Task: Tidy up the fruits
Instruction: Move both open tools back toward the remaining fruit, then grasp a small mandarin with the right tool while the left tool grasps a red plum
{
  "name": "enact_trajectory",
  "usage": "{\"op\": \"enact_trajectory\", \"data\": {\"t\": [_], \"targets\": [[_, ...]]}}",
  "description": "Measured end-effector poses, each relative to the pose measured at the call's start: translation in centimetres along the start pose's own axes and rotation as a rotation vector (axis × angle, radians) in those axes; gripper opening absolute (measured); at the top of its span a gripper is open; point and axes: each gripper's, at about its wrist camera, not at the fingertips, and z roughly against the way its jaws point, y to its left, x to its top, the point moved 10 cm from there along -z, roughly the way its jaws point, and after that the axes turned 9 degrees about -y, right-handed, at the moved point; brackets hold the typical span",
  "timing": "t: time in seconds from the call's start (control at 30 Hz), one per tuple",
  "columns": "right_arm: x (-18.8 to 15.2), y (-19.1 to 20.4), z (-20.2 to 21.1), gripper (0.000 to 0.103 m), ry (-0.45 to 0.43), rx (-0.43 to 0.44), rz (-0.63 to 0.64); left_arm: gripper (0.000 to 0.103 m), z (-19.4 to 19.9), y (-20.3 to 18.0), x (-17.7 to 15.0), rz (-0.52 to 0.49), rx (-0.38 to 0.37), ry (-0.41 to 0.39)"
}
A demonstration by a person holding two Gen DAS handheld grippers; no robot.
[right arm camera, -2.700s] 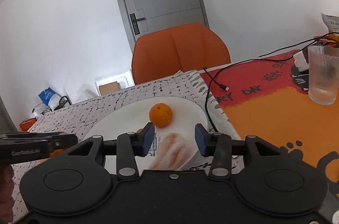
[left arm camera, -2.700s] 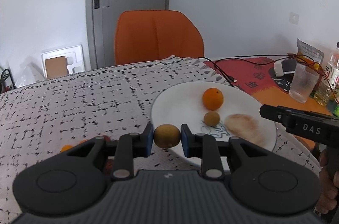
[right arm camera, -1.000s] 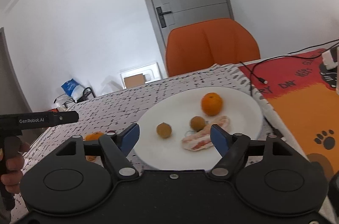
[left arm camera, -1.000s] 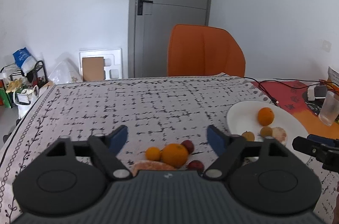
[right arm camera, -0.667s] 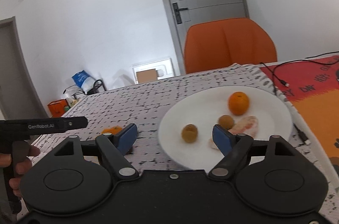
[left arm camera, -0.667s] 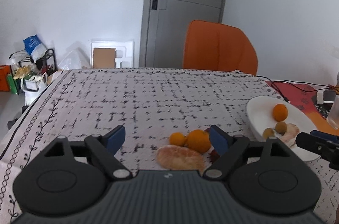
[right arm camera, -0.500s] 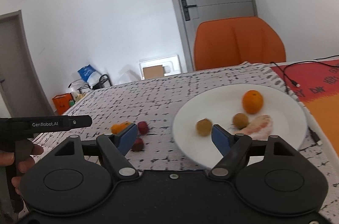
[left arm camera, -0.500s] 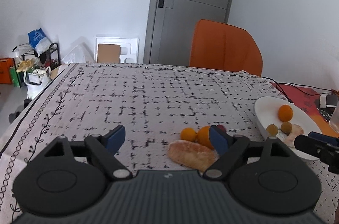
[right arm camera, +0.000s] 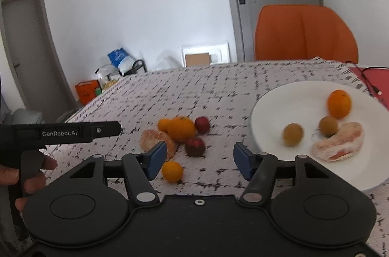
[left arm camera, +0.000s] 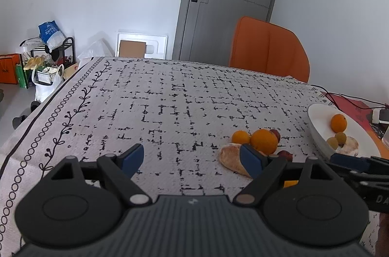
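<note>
A white plate [right arm camera: 279,106] holds an orange [right arm camera: 339,104], two small brown-green fruits [right arm camera: 293,134] and a peeled citrus piece [right arm camera: 338,145]; the plate also shows in the left wrist view [left arm camera: 316,121]. Loose fruit lies on the cloth left of it: a large orange [right arm camera: 181,129], a small one [right arm camera: 163,124], a peeled citrus [right arm camera: 155,141], two dark red fruits [right arm camera: 194,146] and a small orange [right arm camera: 172,171]. My right gripper [right arm camera: 199,159] is open and empty above the red fruits. My left gripper [left arm camera: 192,159] is open and empty, left of the pile [left arm camera: 263,141].
The table wears a white cloth with black marks [left arm camera: 170,106]. An orange chair [left arm camera: 267,50] stands at the far side. A red-orange mat with cables [left arm camera: 345,99] lies past the plate. The left gripper's body [right arm camera: 73,132] and hand show at left in the right wrist view.
The left gripper let go of its brown-green fruit on the plate, opened and swung left. The right gripper opened wider and swung left from the plate towards the loose fruit pile.
</note>
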Motion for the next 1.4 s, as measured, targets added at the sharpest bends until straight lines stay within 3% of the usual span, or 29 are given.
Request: {"op": "enact_trajectory", "data": {"t": [0.27,0.37,1.0,1.4], "targets": [[-1.6,1.9,-1.4,0.056,0.073,0.036,0.033,0.085,0.2,1.6,-0.9,0.010,0.019,0.023],[-2.8,2.4,-2.4,0.022,0.130,0.052,0.048,0.085,0.2,1.6,-1.0,0.008,0.010,0.030],[0.9,-1.8,0.6,0.022,0.018,-0.033,0.020,0.080,-0.6,-4.3,-0.1,-0.074,-0.078,-0.008],[1.5,-6.3,2.5,0.022,-0.022,-0.103,-0.026,0.057,-1.6,-8.9,-0.7,-0.119,-0.158,0.020]]}}
